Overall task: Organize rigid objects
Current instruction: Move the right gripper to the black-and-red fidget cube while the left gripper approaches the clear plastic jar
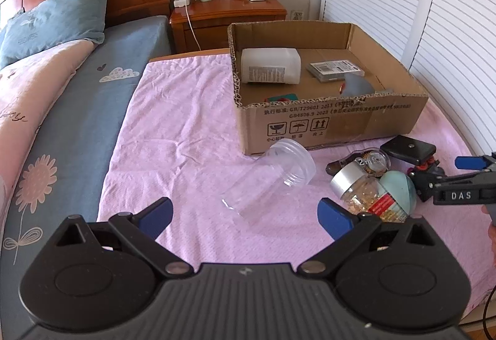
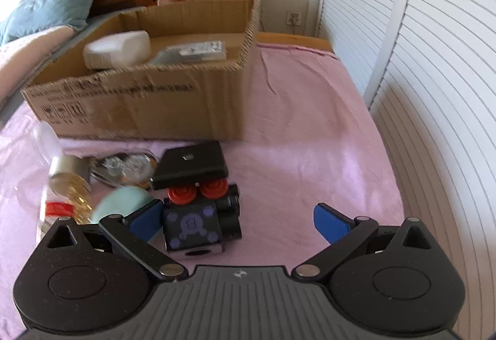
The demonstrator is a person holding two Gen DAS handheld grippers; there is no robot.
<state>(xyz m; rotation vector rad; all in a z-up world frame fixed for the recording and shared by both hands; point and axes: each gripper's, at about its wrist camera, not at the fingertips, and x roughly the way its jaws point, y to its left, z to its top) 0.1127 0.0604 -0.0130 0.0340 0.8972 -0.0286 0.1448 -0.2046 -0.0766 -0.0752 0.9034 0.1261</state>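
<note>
**Both grippers hovering spread over the pink cloth**

The left gripper (image 1: 245, 217) is hanging with its blue fingers (image 1: 158, 216) released, gripping nothing — a clear plastic jar (image 1: 269, 181) is lying on its side just ahead, between the fingertips. The right gripper (image 2: 238, 220) is also spreading wide; a black toy cube with red knobs (image 2: 198, 216) is sitting just inside its left finger, apparently touching it. Beyond both, the cardboard box (image 1: 334, 123) is holding a white container (image 1: 269, 65).

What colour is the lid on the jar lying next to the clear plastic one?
Silver lid, metallic; it shows best in the left wrist view.
</note>
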